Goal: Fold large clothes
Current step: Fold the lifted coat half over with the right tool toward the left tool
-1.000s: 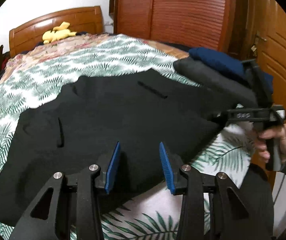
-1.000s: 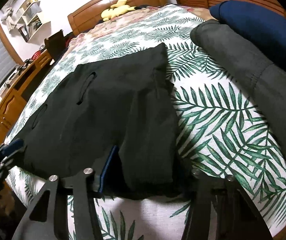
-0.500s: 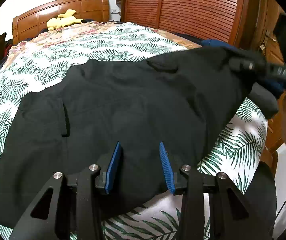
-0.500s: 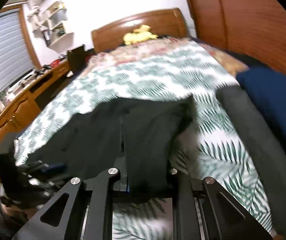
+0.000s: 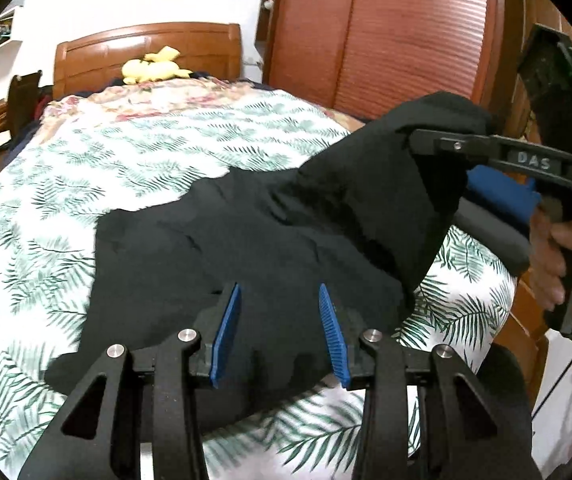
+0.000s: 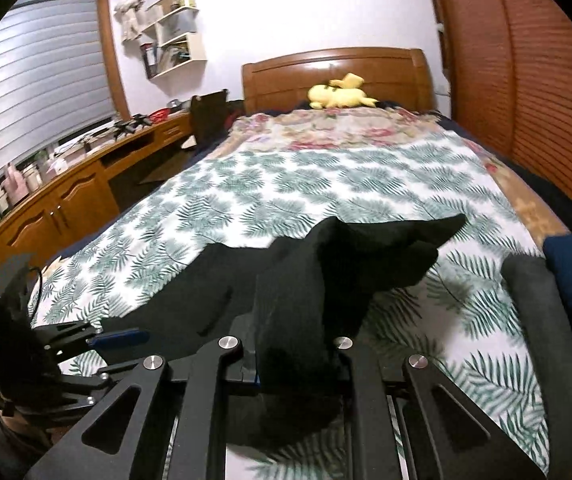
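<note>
Right gripper lifts black garment off leaf-print bedspread; left gripper gapes.

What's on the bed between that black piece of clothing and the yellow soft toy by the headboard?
Only bedding: the leaf-print cover, then a flowered blanket. Nothing else lies between the black garment and the yellow toy, as the right wrist view shows.

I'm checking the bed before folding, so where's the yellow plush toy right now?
The yellow plush toy lies at the far end of the bed, against the wooden headboard, beyond the floral blanket and well away from the black garment.
</note>
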A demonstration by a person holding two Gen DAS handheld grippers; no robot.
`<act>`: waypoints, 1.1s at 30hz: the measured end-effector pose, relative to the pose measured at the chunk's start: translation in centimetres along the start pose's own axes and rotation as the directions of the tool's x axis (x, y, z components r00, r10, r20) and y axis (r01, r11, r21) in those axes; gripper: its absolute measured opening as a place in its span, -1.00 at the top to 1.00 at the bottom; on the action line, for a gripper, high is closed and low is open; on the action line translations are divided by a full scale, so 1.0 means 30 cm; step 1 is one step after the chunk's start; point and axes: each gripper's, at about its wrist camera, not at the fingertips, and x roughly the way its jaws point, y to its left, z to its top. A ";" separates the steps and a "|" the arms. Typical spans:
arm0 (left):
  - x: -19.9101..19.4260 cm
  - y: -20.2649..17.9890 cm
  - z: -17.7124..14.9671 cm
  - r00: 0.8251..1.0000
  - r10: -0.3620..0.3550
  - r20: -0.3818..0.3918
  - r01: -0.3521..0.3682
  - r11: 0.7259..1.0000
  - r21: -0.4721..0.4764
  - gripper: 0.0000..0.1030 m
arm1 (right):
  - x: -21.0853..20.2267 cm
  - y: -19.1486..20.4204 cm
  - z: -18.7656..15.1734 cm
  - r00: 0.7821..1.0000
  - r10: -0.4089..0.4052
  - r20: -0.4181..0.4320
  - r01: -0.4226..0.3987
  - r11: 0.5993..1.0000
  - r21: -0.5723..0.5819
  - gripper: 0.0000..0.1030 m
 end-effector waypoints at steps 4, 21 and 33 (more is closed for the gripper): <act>-0.072 0.076 -0.004 0.999 0.033 0.038 -0.032 0.999 -0.024 0.19 | 0.068 0.084 0.044 0.999 0.047 0.006 -0.047 0.997 -0.054 0.72; -0.248 0.377 -0.079 0.972 0.222 0.077 -0.204 0.959 -0.196 0.19 | 0.517 0.401 -0.103 0.948 0.208 -0.240 -0.254 0.951 -0.177 0.69; -0.243 0.388 -0.078 0.967 0.243 0.082 -0.224 0.956 -0.188 0.19 | 0.491 0.403 -0.043 0.959 0.176 -0.222 -0.228 0.945 -0.234 0.05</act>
